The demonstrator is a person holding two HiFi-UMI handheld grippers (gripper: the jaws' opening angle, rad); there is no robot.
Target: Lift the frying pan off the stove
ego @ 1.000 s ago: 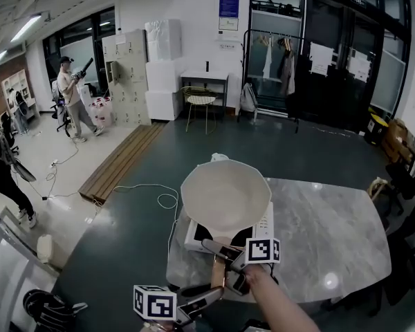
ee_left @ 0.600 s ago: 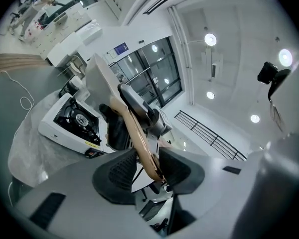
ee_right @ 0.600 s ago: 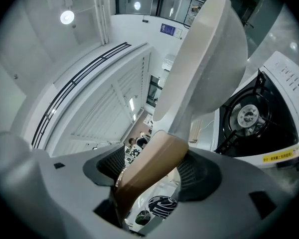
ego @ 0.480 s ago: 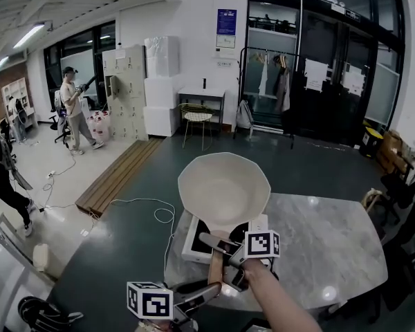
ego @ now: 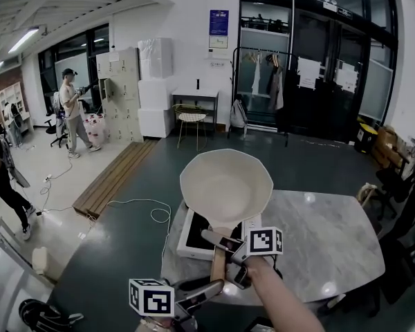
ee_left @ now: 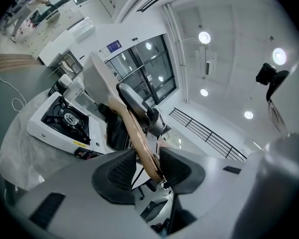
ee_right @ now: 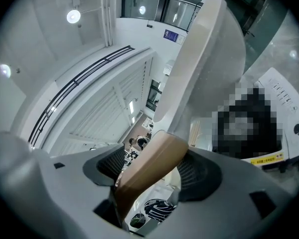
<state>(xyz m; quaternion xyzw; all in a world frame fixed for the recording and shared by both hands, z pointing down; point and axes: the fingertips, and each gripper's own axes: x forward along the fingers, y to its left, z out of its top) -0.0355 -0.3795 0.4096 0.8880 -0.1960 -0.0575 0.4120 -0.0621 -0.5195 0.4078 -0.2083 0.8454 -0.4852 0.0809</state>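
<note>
A cream frying pan (ego: 226,184) with a wooden handle (ego: 218,263) hangs in the air above a white portable stove (ego: 191,235), apart from it. My right gripper (ego: 222,245) is shut on the handle just behind the pan, and my left gripper (ego: 206,290) is shut on the handle's near end. In the left gripper view the handle (ee_left: 139,138) runs between the pads of the left gripper (ee_left: 147,166) up to the pan (ee_left: 96,78), with the stove (ee_left: 65,119) below. In the right gripper view the right gripper (ee_right: 152,171) clamps the handle (ee_right: 154,166) under the pan (ee_right: 204,59).
The stove stands on a grey marble table (ego: 318,241) near its left edge. Beyond lie a dark floor with a white cable (ego: 155,209), a bench (ego: 114,175), a chair (ego: 191,120), a clothes rack (ego: 266,75), and people (ego: 70,106) at the far left.
The pan has risen off the stove with both grippers, so more of the stove's dark top shows beneath it. Both grips on the handle look unchanged.
</note>
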